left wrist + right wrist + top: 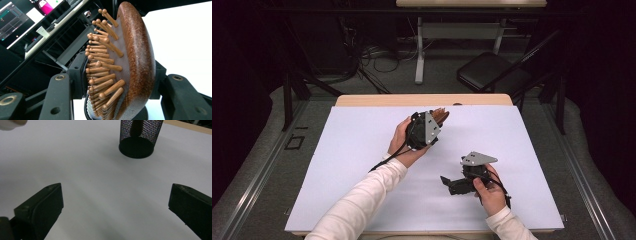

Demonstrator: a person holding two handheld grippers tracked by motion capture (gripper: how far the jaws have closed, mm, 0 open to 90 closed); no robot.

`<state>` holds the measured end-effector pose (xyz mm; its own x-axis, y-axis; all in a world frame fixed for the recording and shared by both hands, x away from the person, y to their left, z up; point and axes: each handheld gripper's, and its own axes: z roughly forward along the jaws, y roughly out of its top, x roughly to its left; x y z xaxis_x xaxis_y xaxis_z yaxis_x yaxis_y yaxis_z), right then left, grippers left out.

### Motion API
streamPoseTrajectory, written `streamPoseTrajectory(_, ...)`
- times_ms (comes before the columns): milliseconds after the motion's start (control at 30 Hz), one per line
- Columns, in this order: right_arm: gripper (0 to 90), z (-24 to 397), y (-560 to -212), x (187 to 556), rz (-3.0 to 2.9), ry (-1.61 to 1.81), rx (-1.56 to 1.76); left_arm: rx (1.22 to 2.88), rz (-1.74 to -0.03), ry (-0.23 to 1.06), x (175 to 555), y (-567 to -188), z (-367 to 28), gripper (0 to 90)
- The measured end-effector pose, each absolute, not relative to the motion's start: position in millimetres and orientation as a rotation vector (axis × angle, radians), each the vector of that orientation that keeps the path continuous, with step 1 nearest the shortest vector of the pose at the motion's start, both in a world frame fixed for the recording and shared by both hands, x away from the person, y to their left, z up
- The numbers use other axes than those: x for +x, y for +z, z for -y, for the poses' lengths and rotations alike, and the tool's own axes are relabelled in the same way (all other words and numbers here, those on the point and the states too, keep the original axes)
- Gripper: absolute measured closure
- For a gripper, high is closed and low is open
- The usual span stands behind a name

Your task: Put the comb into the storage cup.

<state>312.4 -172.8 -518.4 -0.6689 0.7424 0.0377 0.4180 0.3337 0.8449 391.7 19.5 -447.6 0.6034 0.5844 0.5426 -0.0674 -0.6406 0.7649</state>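
The high view looks forward and down over the white table. The left gripper view sits very close to a wooden brush. The right gripper view looks low across the table at a mesh cup, which the left gripper view shares.

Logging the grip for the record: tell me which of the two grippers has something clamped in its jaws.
The left gripper: its jaws are shut on the wooden hairbrush. The right gripper stands open over the white table.

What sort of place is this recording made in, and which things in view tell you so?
Probably a lab or recording studio: a white-covered table between dark drapes, loose cables on the floor behind it, and lit computer monitors in the left gripper view.
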Motion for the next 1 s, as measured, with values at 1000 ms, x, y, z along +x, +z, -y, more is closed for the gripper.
streamPoseTrajectory(1000,0.0,172.2,-518.9,312.5,-2.252,1.261,1.025,2.063,-0.362,1.067,389.3,-450.5,-16.1,45.2)
